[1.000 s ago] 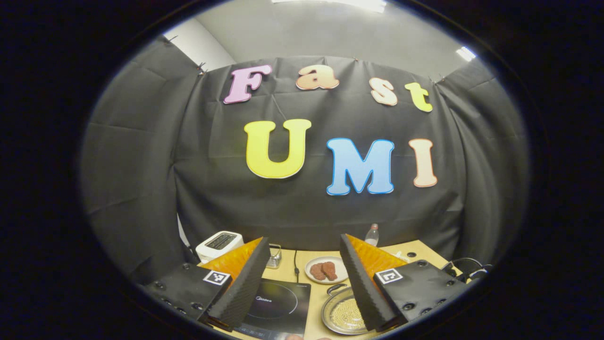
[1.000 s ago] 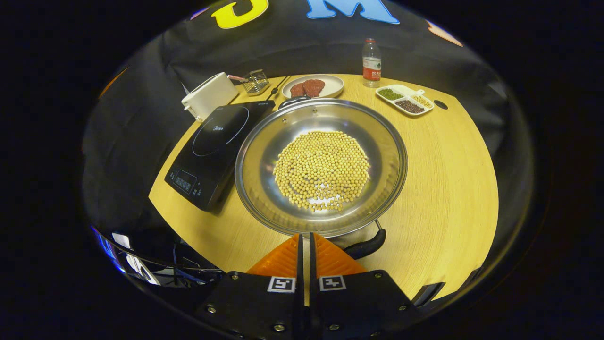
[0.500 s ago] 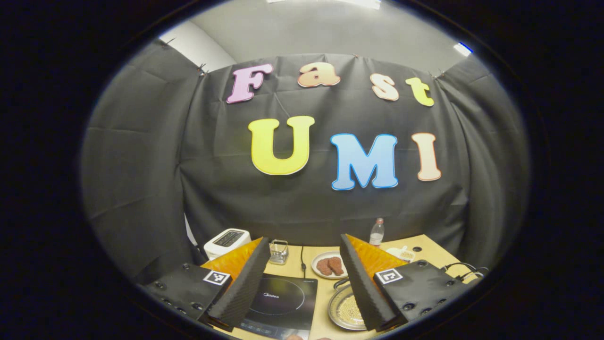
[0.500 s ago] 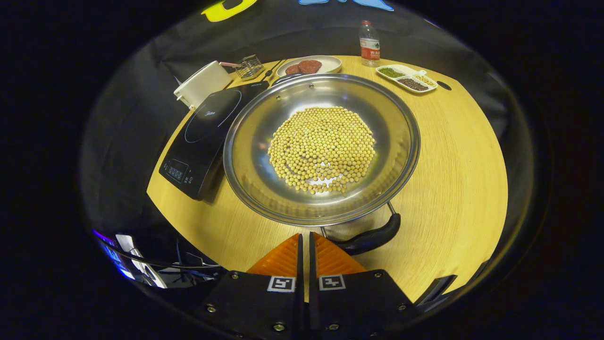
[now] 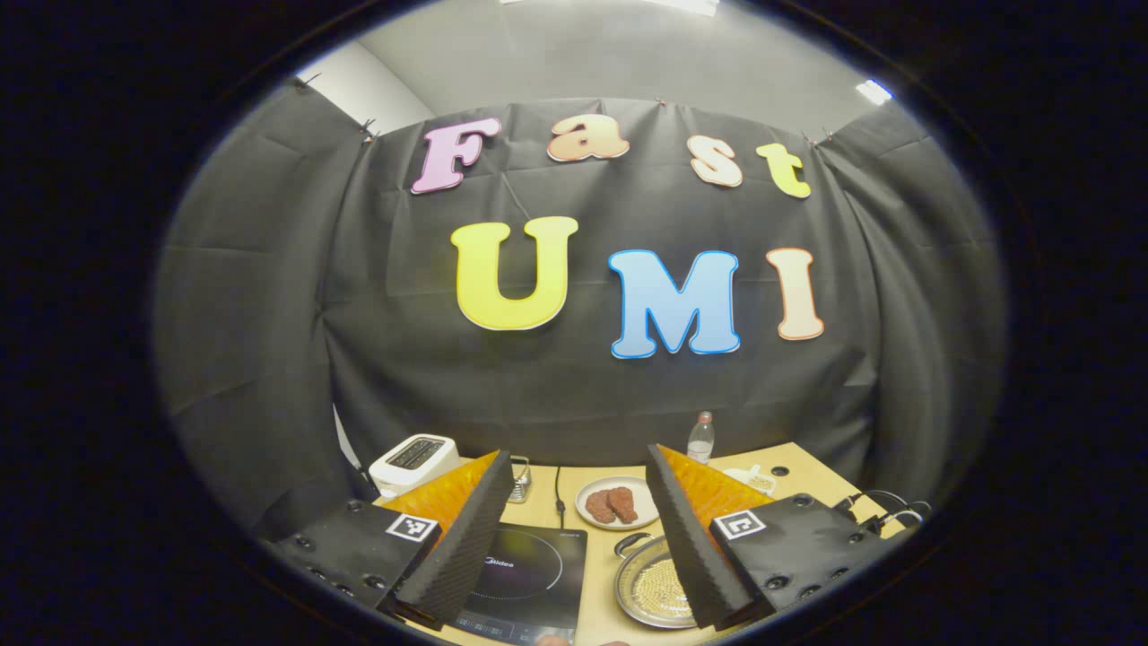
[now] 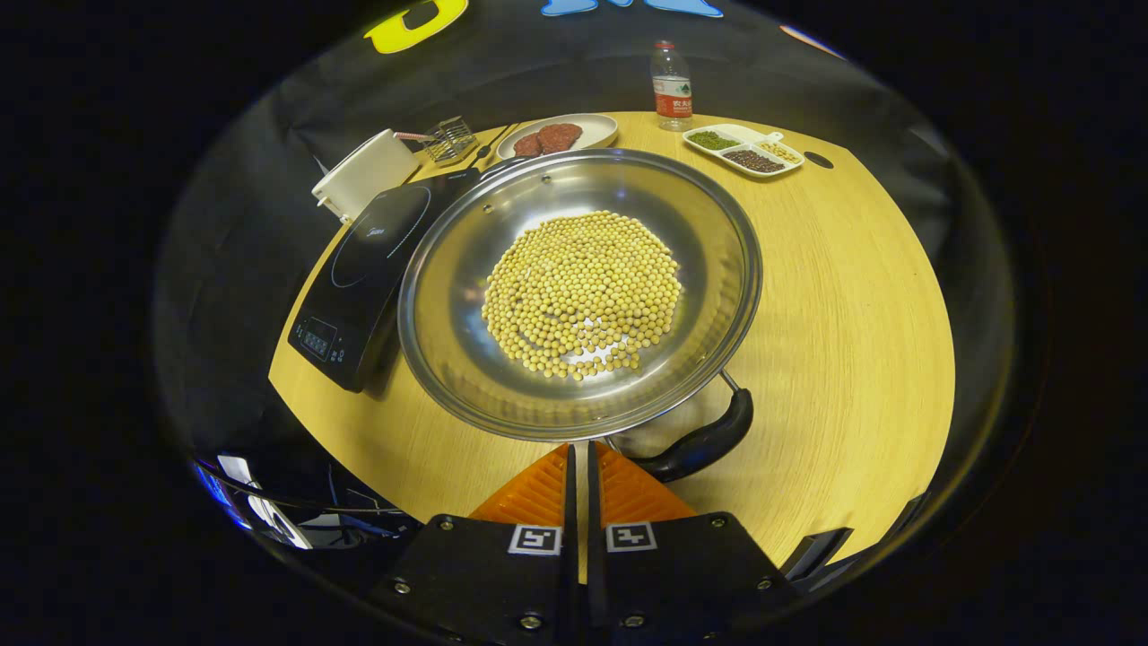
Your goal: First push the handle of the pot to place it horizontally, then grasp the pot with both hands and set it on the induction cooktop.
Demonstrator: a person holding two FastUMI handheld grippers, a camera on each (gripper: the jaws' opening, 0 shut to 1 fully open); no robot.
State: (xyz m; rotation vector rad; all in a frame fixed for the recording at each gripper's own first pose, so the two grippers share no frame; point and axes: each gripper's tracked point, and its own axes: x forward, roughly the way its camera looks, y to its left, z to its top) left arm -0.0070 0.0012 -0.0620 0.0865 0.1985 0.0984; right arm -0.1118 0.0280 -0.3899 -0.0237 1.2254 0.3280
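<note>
Since half second ago, pot drifted left in right gripper view, near black handle (image 6: 704, 441) swung up toward rim level.
Round wooden tabletop (image 6: 852, 305) carries all.
Wide shiny steel pot (image 6: 448, 359) of yellow soybeans sits just right of black induction cooktop (image 6: 359, 269), not on it.
Left claw (image 5: 578, 529) high above tabletop, wide apart, empty.
Right claw (image 6: 581, 475) closed tight, empty, beside near handle.

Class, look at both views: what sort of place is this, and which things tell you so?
Likely a mock kitchen set up in a booth: an induction cooktop, a pot of beans and a toaster share a wooden table against black cloth.
</note>
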